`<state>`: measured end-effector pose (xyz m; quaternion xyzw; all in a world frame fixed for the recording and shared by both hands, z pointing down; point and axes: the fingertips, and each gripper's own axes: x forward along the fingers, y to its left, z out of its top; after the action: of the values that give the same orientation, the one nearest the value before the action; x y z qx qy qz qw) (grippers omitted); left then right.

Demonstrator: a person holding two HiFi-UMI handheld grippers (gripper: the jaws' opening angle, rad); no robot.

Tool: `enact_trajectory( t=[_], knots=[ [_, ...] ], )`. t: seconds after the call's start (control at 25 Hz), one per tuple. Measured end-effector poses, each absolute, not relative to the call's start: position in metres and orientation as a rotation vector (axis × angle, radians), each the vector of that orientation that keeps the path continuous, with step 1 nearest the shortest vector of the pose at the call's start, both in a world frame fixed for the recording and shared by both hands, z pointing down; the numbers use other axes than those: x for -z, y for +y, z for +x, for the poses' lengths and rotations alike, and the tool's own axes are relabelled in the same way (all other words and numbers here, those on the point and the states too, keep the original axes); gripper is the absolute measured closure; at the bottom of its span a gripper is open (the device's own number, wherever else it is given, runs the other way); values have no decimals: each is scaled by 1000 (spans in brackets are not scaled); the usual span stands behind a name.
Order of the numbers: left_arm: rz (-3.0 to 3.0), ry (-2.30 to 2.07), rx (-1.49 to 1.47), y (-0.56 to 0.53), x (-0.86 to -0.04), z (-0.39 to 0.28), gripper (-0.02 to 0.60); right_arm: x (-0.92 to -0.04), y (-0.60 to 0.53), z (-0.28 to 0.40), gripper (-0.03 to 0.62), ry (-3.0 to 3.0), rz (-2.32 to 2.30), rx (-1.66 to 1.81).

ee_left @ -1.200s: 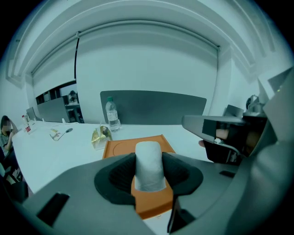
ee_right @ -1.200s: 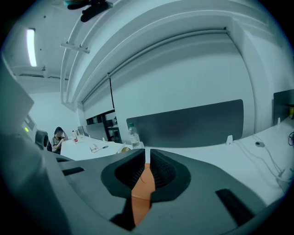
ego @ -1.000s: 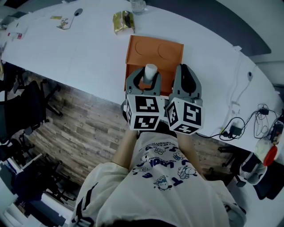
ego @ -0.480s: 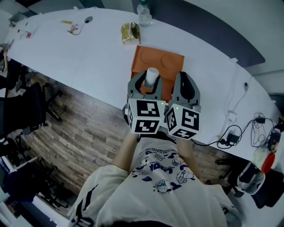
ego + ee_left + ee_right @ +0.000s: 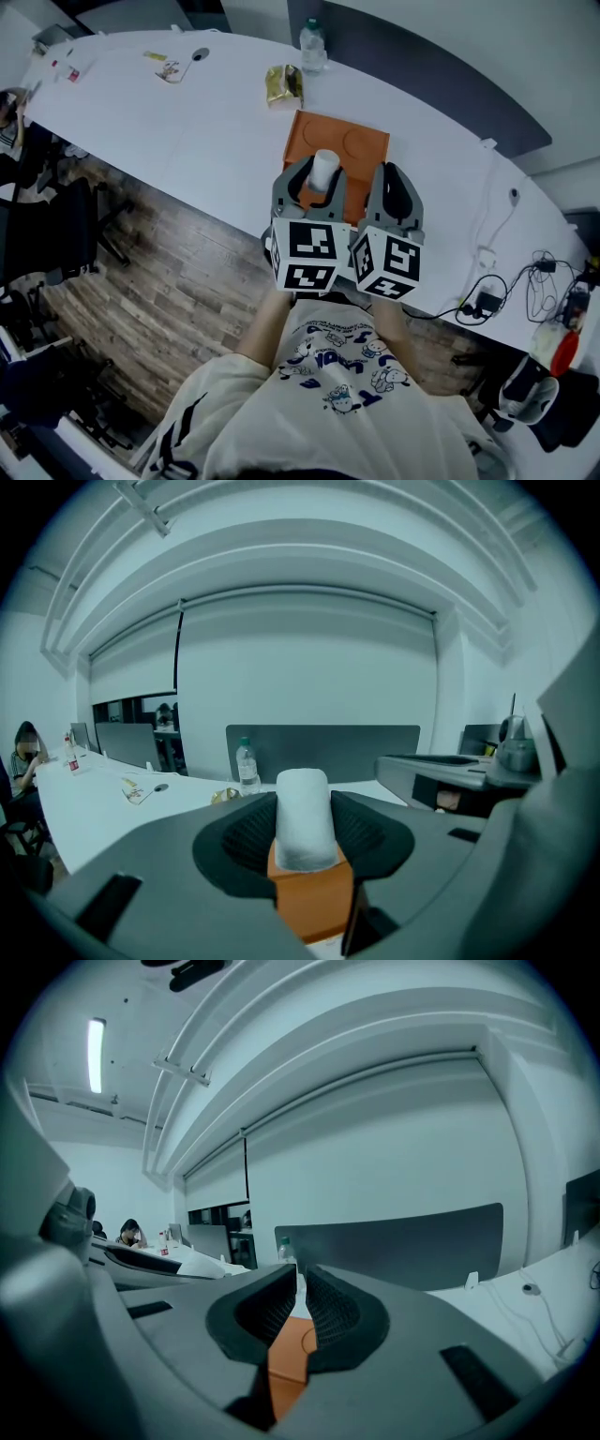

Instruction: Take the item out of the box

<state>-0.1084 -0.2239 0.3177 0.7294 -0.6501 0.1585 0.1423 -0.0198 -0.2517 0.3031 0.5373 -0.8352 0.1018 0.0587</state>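
on the white table [image 5: 187, 122] the orange box [image 5: 361, 145] lies at twelve o'clock of the left gripper [image 5: 319, 174], which clamps the white item [image 5: 303, 817] over the box's near edge. the right gripper [image 5: 397, 183], at its three o'clock, is closed and empty. a slack pinch could drop the item back.

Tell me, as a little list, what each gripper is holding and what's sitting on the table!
Left gripper: shut on the white roll
White roll: upright between the jaws, with the orange box just beyond it
Right gripper: shut, nothing in it
Orange box: on the white table, in front of both grippers
Also on the table: a water bottle and a gold packet, beyond the box
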Motion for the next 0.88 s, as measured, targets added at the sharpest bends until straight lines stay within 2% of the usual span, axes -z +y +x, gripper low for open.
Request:
enact_trajectory(
  t=[0.88],
  knots=[
    [2133, -2010, -269, -203, -270, -107, 394, -271, -231, -19, 540, -2585, 1603, -237]
  ],
)
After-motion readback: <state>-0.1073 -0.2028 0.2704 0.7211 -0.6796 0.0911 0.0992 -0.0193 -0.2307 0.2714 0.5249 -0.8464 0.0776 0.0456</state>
